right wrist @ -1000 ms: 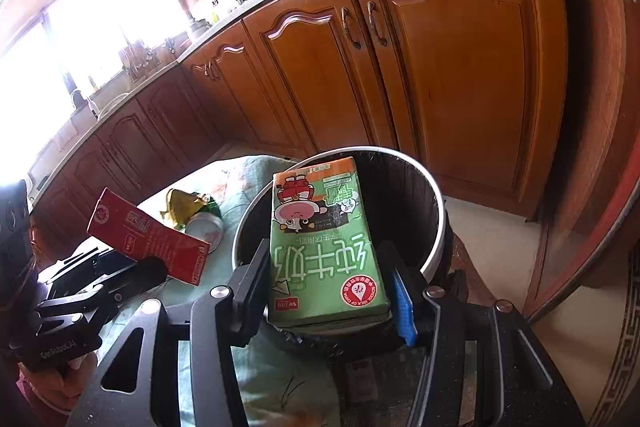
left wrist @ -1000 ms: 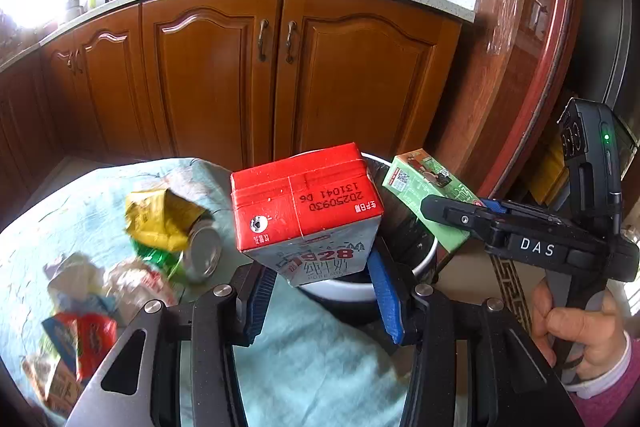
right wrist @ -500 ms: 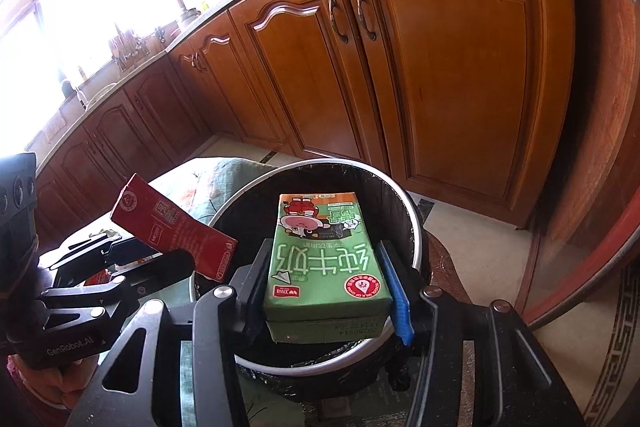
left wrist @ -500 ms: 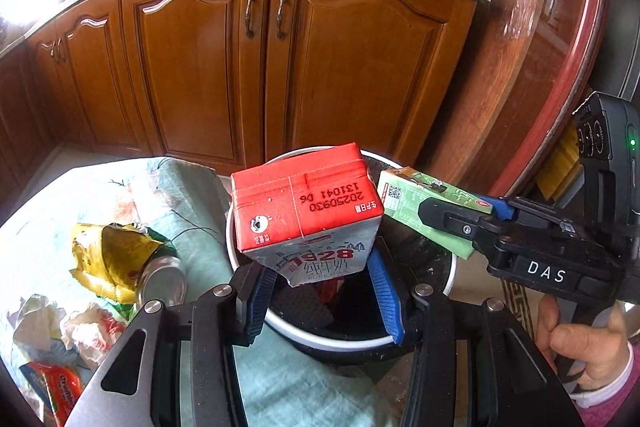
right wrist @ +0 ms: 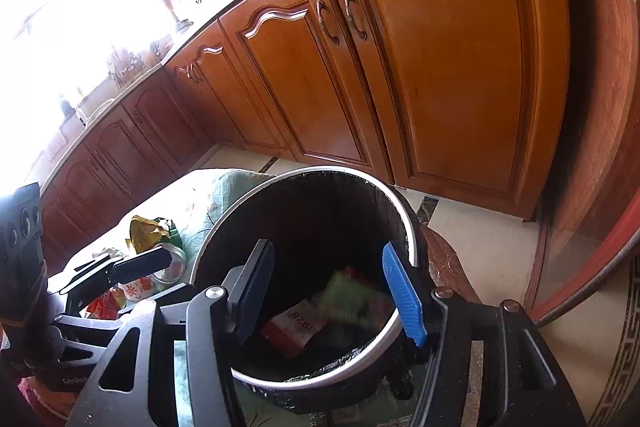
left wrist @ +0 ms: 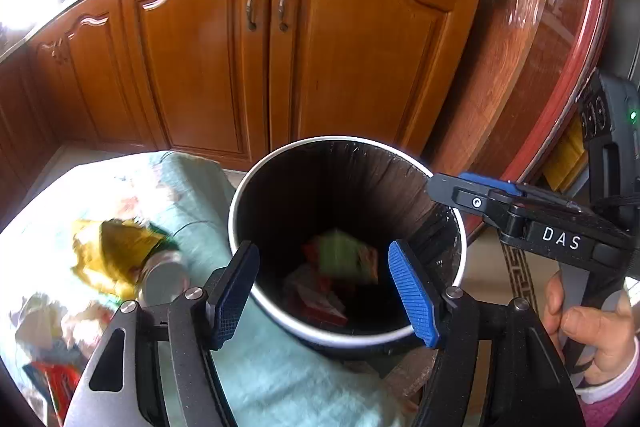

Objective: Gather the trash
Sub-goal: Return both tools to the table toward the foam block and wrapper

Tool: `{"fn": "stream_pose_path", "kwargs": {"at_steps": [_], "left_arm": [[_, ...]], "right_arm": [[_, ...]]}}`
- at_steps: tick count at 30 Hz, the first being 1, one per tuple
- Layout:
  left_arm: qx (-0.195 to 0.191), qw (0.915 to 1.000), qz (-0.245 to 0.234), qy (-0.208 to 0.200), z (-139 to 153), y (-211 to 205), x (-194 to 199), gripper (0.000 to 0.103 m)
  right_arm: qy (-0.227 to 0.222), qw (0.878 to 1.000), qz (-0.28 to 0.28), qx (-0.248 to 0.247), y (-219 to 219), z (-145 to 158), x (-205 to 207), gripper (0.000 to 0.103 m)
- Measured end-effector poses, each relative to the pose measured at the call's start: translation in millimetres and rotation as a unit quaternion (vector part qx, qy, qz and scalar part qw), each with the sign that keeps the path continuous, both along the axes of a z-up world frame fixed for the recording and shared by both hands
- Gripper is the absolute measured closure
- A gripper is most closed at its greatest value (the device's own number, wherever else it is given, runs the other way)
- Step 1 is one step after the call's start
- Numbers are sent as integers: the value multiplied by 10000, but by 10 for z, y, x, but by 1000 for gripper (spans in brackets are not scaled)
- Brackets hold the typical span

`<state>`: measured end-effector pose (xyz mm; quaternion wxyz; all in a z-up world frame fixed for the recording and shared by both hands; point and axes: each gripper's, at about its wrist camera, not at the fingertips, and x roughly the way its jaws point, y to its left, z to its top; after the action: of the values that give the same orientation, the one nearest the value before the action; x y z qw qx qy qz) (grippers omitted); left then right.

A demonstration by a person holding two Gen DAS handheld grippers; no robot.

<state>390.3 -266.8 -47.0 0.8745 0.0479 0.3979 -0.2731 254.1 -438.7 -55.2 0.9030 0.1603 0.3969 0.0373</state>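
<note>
I am holding my left gripper (left wrist: 324,291) and right gripper (right wrist: 332,291) wide apart and empty over the bin (left wrist: 248,195), where the red carton (right wrist: 294,327) and green carton (left wrist: 346,259) are lying, while wrappers (left wrist: 116,255) and a can (left wrist: 164,275) are waiting on the cloth (left wrist: 168,187).

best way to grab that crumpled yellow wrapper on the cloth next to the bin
Judging by its pose, take the yellow wrapper from above with the left gripper, fingers closing across its raised crumpled ridge. It lies loosely bunched on the teal cloth, leaning against a silver can on its near side, so approach from the far, open side to avoid pinching the can.
</note>
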Motion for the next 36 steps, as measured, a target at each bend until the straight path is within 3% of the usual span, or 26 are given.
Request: {"fn": "stream_pose_path", "kwargs": {"at_steps": [6,10,21,36], "left_arm": [[-339,9990,307,-8,-3,394,-339,35],[-399,9978,526,-88,-47,702,-628,35],[-386,9914,1245,-102,-124,1630,-1408,33],[-570,9712,2307,-162,-16,2862,-2114,33]], "right_arm": [[-118,9996,-47,250,124,-3,-266,26],[-133,9989,36,439,315,-30,-443,22],[74,9950,588,803,1095,-169,-809,18],[247,9838,1610,744,2281,-205,-966,18]]}}
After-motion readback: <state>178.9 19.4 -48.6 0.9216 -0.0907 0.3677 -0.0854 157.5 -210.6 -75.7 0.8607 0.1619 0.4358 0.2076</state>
